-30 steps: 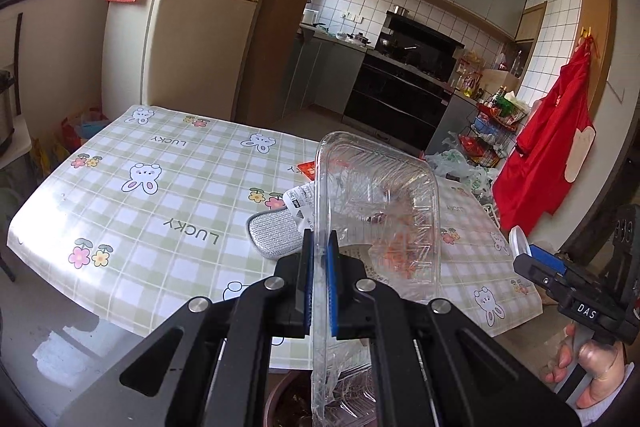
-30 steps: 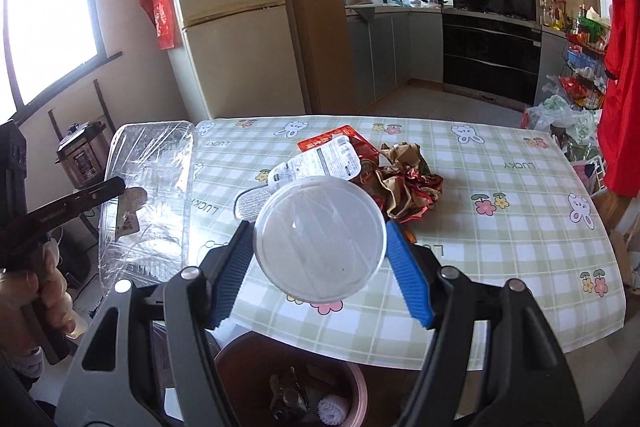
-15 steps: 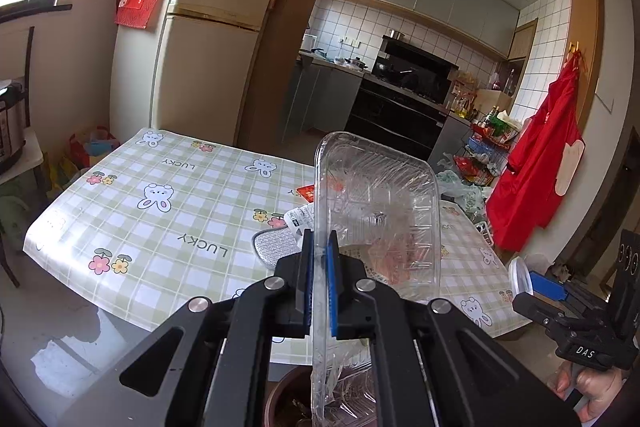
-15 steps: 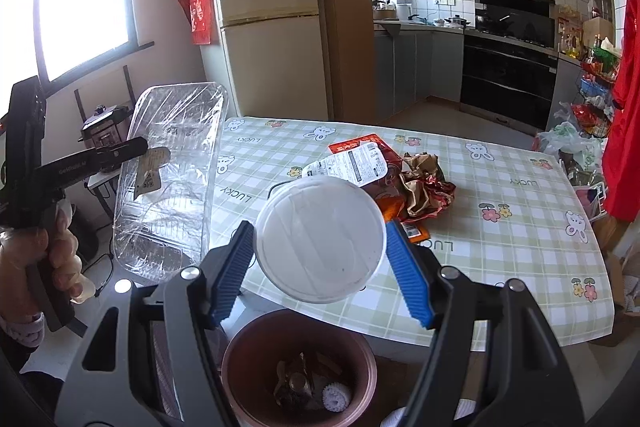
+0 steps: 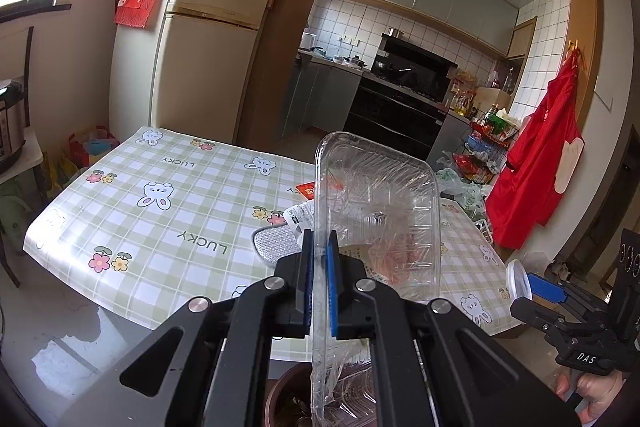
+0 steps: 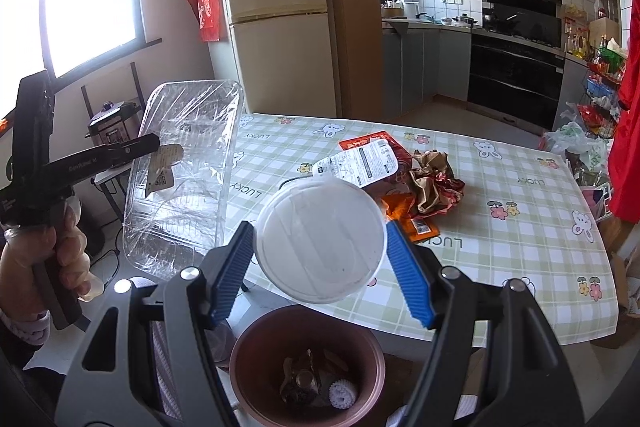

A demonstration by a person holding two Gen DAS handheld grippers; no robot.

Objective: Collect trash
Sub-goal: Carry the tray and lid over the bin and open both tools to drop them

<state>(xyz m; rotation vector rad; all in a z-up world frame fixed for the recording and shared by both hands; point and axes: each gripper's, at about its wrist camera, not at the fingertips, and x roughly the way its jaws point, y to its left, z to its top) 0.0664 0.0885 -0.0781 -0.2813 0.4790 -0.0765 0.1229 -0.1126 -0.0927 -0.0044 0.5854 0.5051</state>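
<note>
My left gripper [image 5: 319, 275] was clamped thin on the edge of the clear rectangular plastic tray [image 5: 376, 219], held upright in air beside the checked table [image 5: 160, 227]. My right gripper [image 6: 320, 247] held the round white plastic lid [image 6: 320, 239] between wide blue fingers [image 6: 408, 283], above the brown round bin [image 6: 306, 367].

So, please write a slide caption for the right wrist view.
Right gripper holds a round white plastic lid above a brown round bin.
</note>
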